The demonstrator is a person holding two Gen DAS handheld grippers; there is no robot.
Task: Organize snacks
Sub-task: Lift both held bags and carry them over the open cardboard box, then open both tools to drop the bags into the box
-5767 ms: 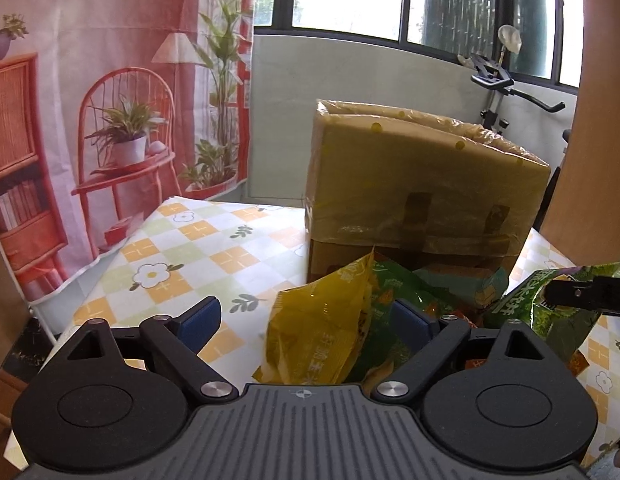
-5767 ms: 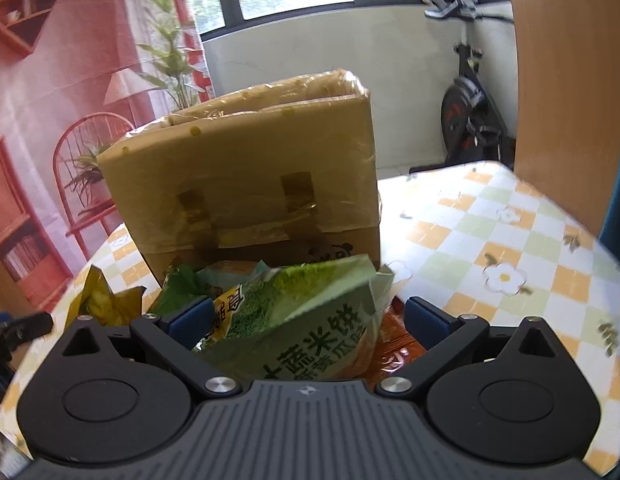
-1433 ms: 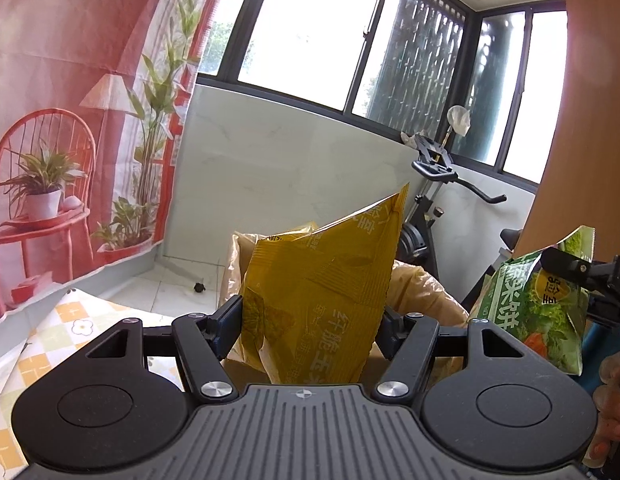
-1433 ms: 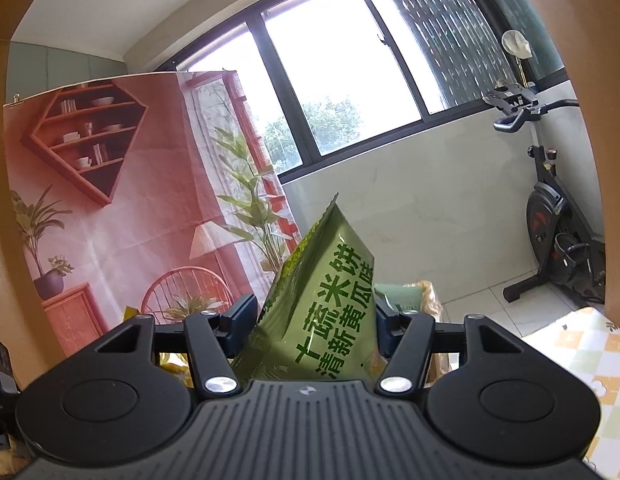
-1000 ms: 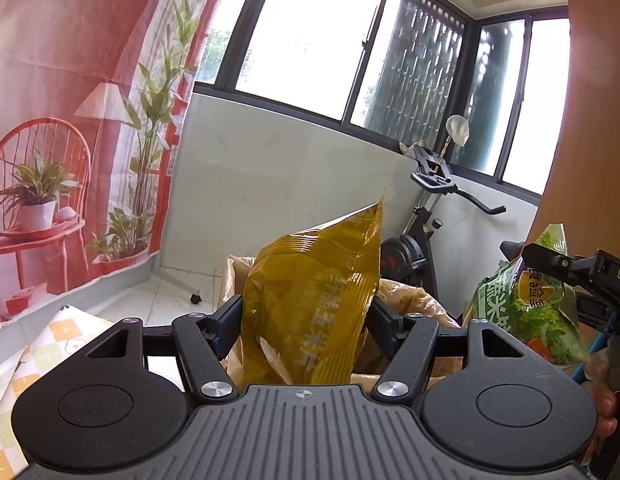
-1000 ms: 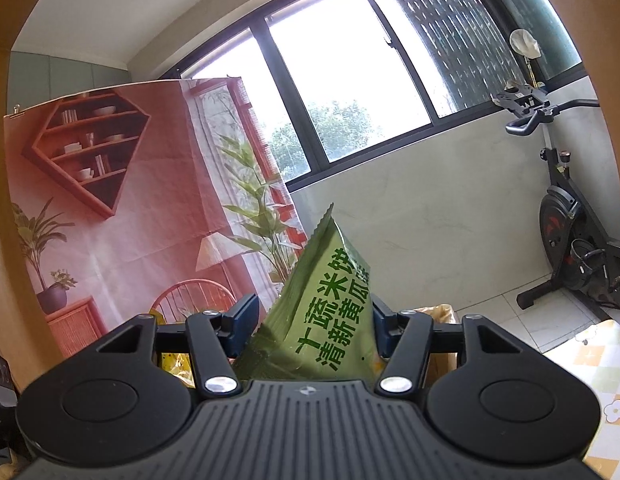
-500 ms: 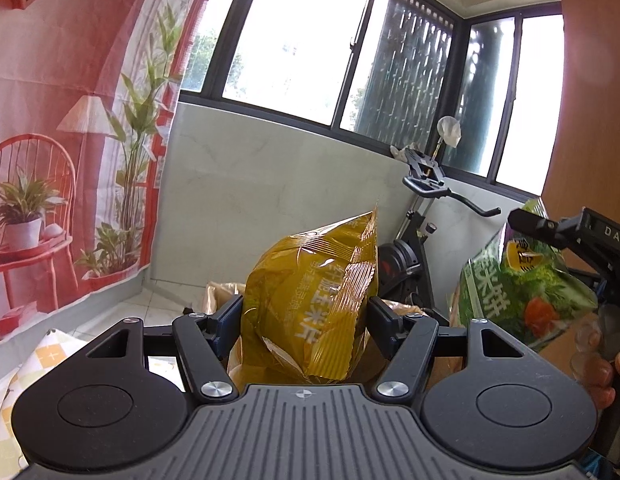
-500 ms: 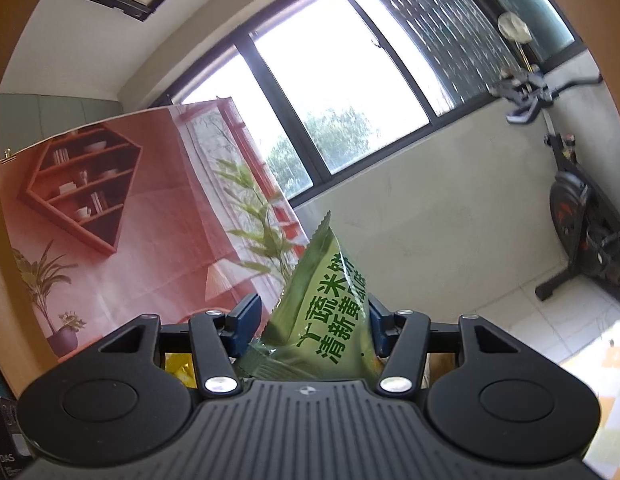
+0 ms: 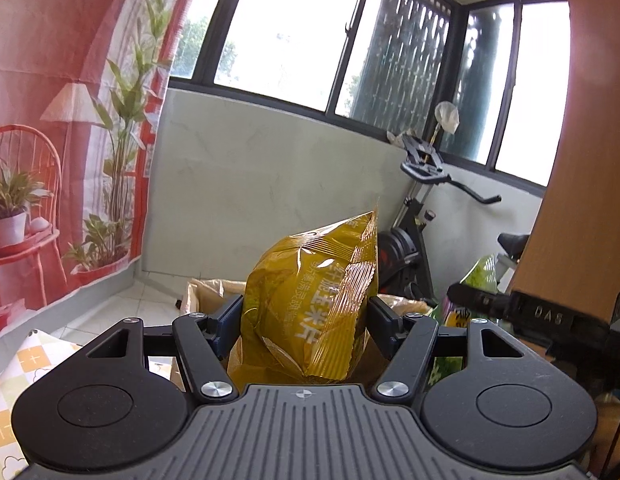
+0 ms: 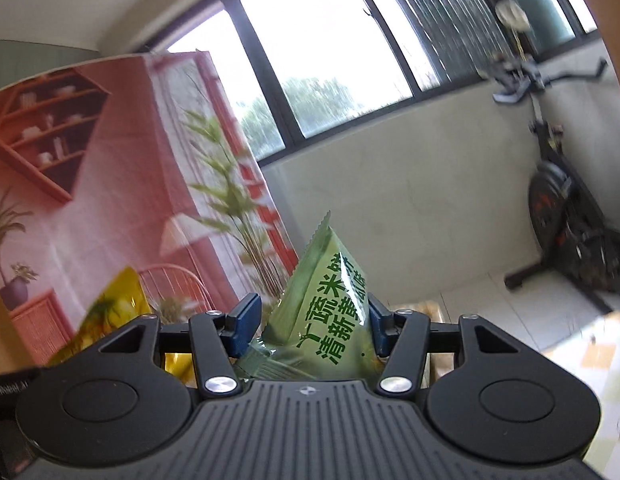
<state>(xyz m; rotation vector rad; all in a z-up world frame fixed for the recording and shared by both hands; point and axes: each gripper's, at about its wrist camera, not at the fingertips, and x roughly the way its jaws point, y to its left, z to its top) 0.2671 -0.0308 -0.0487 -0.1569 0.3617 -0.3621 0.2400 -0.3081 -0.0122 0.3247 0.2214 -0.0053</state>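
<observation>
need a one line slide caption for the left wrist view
Left gripper clamps a yellow snack bag above the open cardboard box.

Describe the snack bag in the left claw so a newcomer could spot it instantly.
Under the big window, above the open cardboard box, the left claw grips a puffy yellow bag. Its mustard foil with white lettering sets it apart from the green bag alongside.

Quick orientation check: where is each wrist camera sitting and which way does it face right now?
Left wrist: behind the left gripper, facing the window wall; jaws shut on the yellow snack bag above the cardboard box.
Right wrist: behind the right gripper, facing the same wall; jaws shut on the green snack bag.
Shared: exercise bike, both bags.
</observation>
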